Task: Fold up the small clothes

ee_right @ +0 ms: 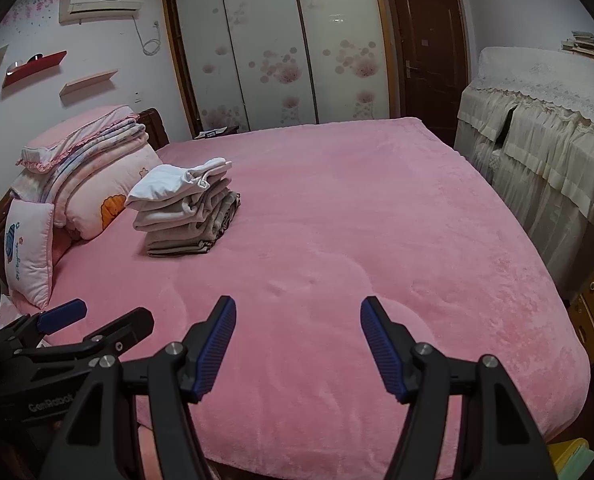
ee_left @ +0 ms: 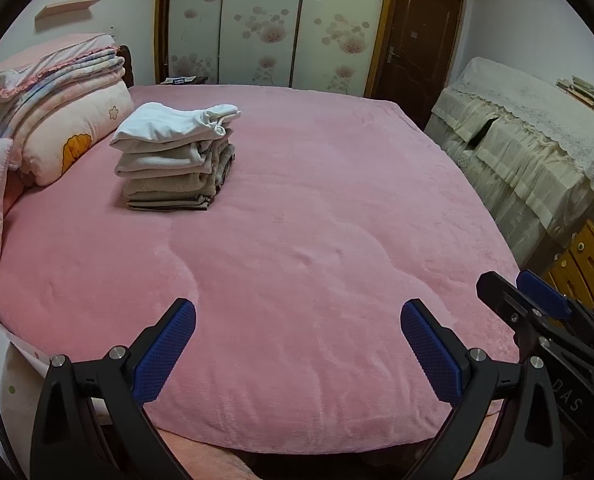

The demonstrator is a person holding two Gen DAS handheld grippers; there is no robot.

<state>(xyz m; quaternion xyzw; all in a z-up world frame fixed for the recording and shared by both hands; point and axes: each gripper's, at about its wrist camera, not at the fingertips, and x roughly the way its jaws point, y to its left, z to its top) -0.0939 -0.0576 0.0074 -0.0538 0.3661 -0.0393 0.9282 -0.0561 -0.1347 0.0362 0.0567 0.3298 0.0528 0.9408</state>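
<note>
Both tongs hang over the bed's near edge, side by side. The left tongs (ee_left: 298, 322) gape wide, holding nothing; the right tongs (ee_right: 298, 320) likewise. The stack of folded clothes (ee_left: 175, 158) sits toward the bed's (ee_left: 337, 200) far left corner, beside the bedding pile (ee_left: 57, 120).

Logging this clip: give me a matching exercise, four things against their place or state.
Things:
1. clothes stack
2. pillow
3. left gripper
4. door

States:
A. shut, far wall
B. leaning at the bed's head
C. folded, on the pink blanket
D. open, empty, above the near bed edge

Pairs: 1-C, 2-B, 3-D, 4-A
</note>
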